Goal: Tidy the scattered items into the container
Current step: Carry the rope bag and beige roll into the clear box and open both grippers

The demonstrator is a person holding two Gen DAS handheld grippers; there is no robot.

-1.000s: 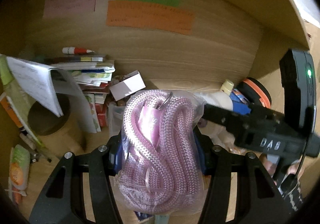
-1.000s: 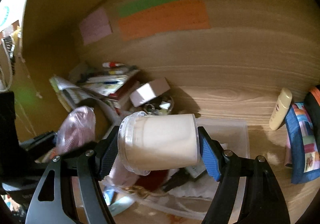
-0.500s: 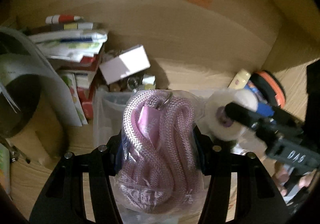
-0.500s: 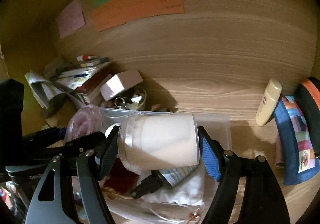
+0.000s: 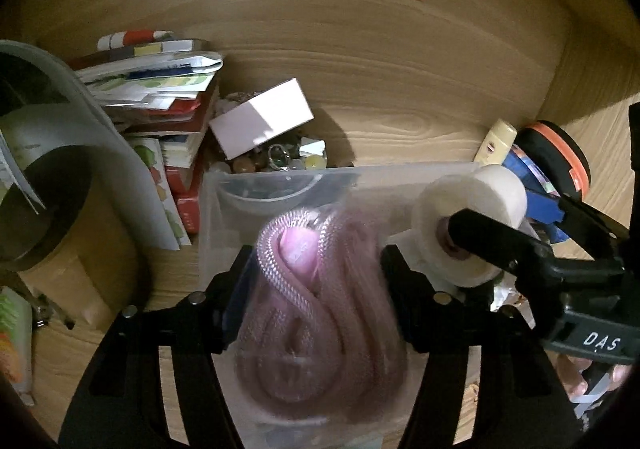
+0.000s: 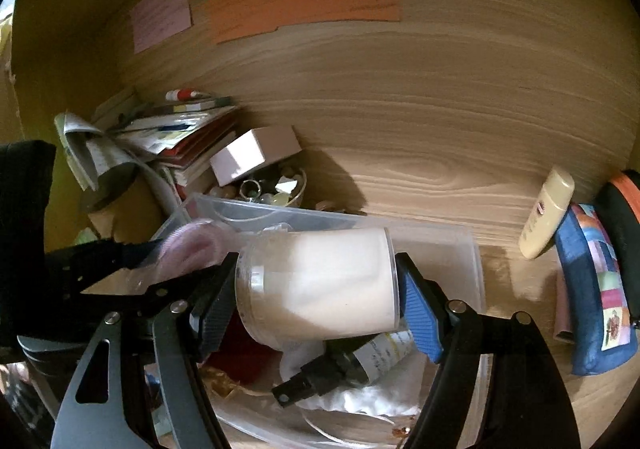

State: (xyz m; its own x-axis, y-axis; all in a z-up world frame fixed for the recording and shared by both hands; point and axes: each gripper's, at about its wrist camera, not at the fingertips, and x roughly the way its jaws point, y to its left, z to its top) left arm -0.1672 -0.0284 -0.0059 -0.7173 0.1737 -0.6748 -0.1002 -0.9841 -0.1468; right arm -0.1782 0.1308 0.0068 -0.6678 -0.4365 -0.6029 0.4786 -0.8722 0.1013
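Observation:
My left gripper is shut on a bagged coil of pink rope and holds it over the clear plastic container. My right gripper is shut on a white jar lying sideways, held over the same container. The jar and the right gripper show at the right of the left wrist view. The rope shows at the left of the right wrist view. Inside the container lie a dark spray bottle, white cloth and something red.
A stack of books and papers, a white box over a bowl of trinkets, a cream bottle, a patchwork pouch and a tape roll surround the container on the wooden shelf.
Both grippers have moved forward and down over the container with their loads. The rope bag now blurs with motion inside the container's rim.

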